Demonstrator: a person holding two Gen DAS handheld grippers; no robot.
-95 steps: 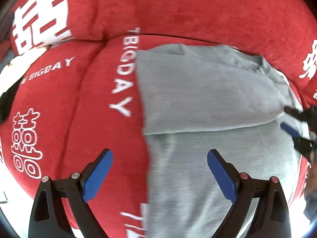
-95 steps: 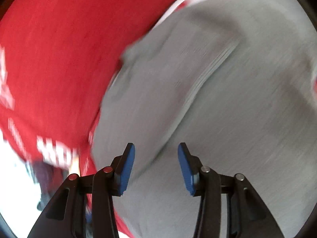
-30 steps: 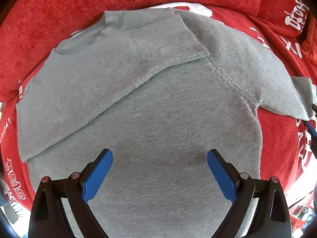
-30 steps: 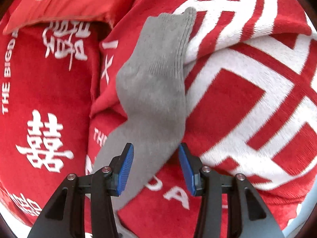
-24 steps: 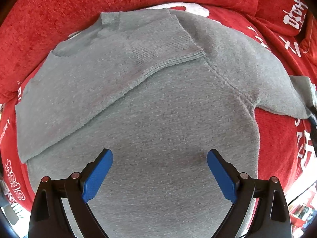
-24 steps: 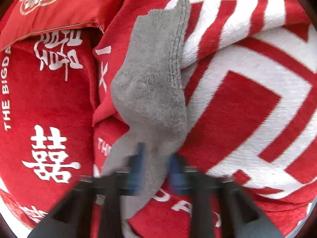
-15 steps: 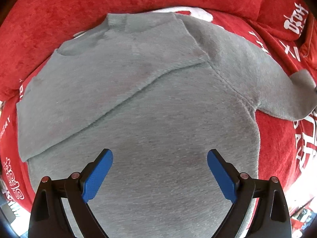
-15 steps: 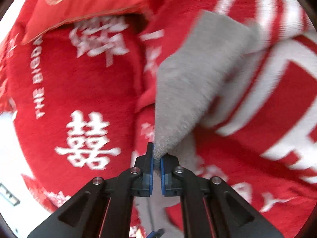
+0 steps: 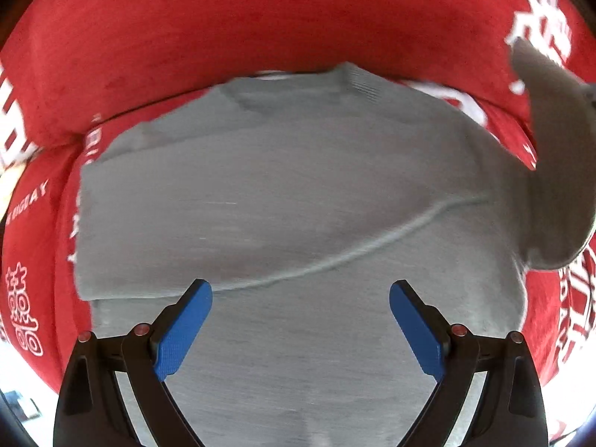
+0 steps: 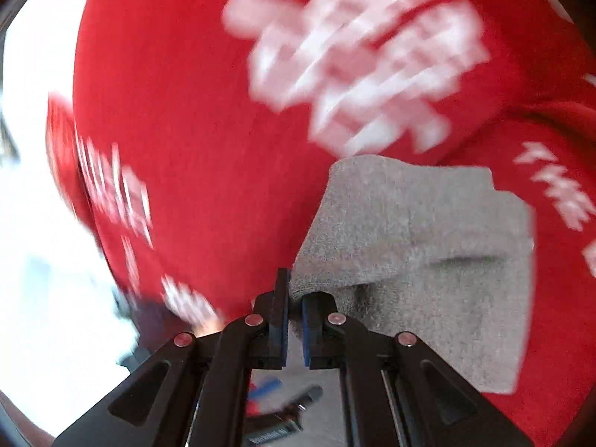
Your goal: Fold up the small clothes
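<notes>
A grey sweater (image 9: 298,201) lies flat on red cushions, its left sleeve folded across the chest. My left gripper (image 9: 300,320) hangs open above the sweater's lower body, nothing between its blue pads. The sweater's right sleeve (image 9: 551,171) is lifted off the cushion at the right edge of the left wrist view. In the right wrist view my right gripper (image 10: 294,316) is shut on that grey sleeve (image 10: 417,246), the cloth pinched between the pads and hanging out to the right. The picture there is blurred by motion.
Red cushions with white lettering (image 9: 260,18) rise behind and beside the sweater. A red cushion (image 10: 223,111) fills the right wrist view. Bright floor (image 10: 37,260) shows at its left, and my left gripper's blue pad (image 10: 266,387) is faintly seen below.
My right gripper closed on the sleeve lying on the cushion and swung it up and across. The left gripper drifted over the sweater, still open. The sleeve end now stands raised at the right.
</notes>
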